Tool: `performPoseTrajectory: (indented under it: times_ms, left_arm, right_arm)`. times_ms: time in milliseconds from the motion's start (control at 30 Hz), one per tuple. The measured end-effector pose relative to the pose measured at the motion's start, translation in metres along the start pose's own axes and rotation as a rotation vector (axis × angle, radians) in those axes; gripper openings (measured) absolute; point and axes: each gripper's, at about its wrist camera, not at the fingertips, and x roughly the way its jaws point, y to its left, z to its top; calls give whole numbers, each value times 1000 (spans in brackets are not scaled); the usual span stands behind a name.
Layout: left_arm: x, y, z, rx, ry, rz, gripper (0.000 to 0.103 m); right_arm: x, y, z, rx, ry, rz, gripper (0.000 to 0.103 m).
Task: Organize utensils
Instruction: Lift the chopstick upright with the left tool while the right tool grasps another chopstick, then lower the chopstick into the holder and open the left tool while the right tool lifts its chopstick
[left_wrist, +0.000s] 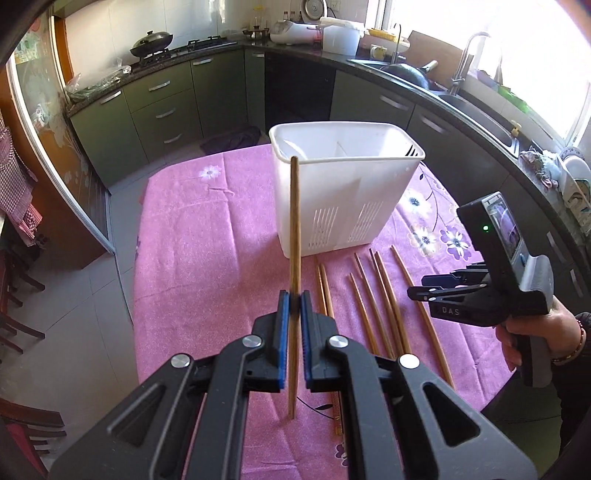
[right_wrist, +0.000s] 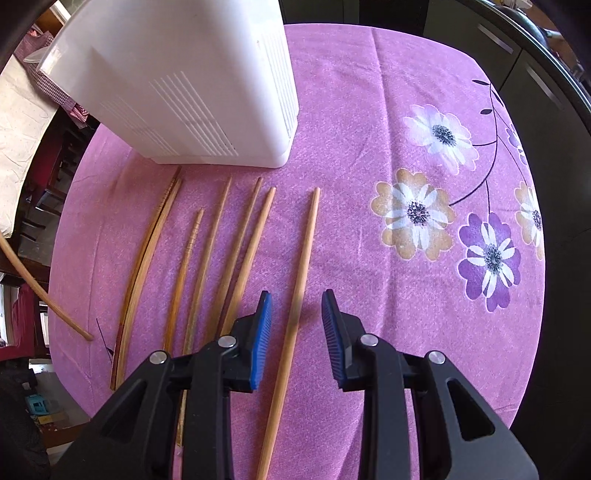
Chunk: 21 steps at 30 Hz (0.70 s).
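My left gripper (left_wrist: 294, 298) is shut on a wooden chopstick (left_wrist: 294, 221), held above the pink tablecloth with its far end near the front rim of the white utensil holder (left_wrist: 347, 192). Several chopsticks (left_wrist: 373, 302) lie in a row on the cloth in front of the holder. My right gripper (right_wrist: 296, 301) is open, its blue pads on either side of the rightmost chopstick (right_wrist: 301, 280), just above it. The holder (right_wrist: 207, 85) stands beyond the row in the right wrist view. The held chopstick (right_wrist: 40, 291) shows at that view's left edge.
The round table (left_wrist: 192, 229) carries a pink flowered cloth. Kitchen counters, green cabinets, a sink (left_wrist: 476, 110) and a stove wok (left_wrist: 151, 40) ring the room. Chairs (left_wrist: 18, 295) stand to the left.
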Motion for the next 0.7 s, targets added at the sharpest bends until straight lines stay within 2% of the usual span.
performPoseTrajectory:
  times_ms: [333, 400, 533, 700]
  left_arm:
    - [-9, 0, -1, 10, -45, -2, 6]
    - [-8, 0, -1, 12, -44, -2, 6]
    - [-7, -1, -1, 10, -47, -4, 6]
    - [-7, -1, 0, 17, -46, -4, 6]
  right_arm:
    - [12, 20, 2, -17, -10, -85, 12]
    - [12, 20, 2, -17, -16, -79, 8]
    - [6, 11, 1, -3, -40, -51, 7]
    - [-35, 1, -2, 24, -157, 11, 7]
